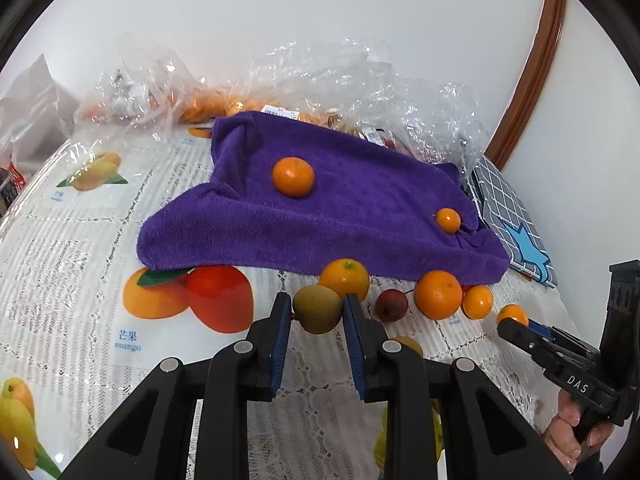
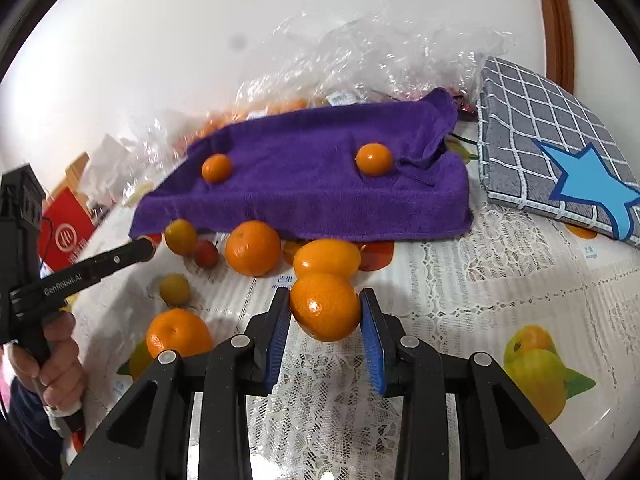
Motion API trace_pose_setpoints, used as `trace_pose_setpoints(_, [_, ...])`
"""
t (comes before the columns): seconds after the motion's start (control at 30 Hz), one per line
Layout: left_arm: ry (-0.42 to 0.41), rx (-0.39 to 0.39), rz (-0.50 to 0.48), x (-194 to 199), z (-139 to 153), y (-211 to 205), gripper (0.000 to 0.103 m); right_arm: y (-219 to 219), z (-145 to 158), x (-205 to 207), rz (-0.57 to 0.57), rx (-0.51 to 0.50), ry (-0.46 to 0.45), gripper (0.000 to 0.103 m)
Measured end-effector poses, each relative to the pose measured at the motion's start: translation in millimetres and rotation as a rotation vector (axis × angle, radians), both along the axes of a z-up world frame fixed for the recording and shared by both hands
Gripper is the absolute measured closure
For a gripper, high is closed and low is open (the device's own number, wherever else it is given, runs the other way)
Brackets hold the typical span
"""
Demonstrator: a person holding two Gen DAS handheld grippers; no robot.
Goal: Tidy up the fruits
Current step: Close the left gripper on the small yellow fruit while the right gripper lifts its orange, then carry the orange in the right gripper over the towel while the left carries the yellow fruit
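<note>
My left gripper (image 1: 317,310) is shut on a green-brown fruit (image 1: 317,309), held just above the table. My right gripper (image 2: 325,310) is shut on an orange (image 2: 325,307). A purple towel (image 1: 340,204) lies at the back with an orange (image 1: 293,177) and a small orange (image 1: 448,220) on it; the towel (image 2: 312,184) shows in the right view too. Loose fruit sits along the towel's front edge: an orange (image 1: 345,278), a dark red fruit (image 1: 391,305), a bigger orange (image 1: 438,294) and a small one (image 1: 477,301). The right gripper (image 1: 520,326) also shows at the right of the left view.
A fruit-print tablecloth with lace (image 1: 80,248) covers the table. Crumpled clear plastic bags (image 1: 360,80) with more oranges lie behind the towel. A grey checked cushion with a blue star (image 2: 552,148) lies at the right. A red box (image 2: 66,232) stands at the left.
</note>
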State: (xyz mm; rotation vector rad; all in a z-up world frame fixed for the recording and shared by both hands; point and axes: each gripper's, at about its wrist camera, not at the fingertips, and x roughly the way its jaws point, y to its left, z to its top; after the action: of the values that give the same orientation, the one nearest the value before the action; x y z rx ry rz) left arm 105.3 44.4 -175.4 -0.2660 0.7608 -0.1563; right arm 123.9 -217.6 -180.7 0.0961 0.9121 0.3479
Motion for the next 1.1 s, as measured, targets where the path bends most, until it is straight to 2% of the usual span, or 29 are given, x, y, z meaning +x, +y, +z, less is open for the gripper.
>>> trace_pose_setpoints(0.67, [-0.034, 0.008, 0.056, -4, 6, 6, 0.078, -17, 5, -5, -0.028, 0.088, -0.029, 0.068])
trace_pose_setpoints(0.83, [-0.049, 0.017, 0.076, -6, 9, 8, 0.078, -20, 6, -4, -0.051, 0.089, -0.032, 0.068])
trace_pose_setpoints(0.97, [-0.058, -0.008, 0.098, -5, 12, 15, 0.078, -20, 8, -3, -0.061, 0.072, -0.037, 0.068])
trace_pose_setpoints(1.1, [-0.077, 0.007, 0.128, -1, 22, 22, 0.078, -15, 19, 3, -0.052, 0.050, -0.056, 0.068])
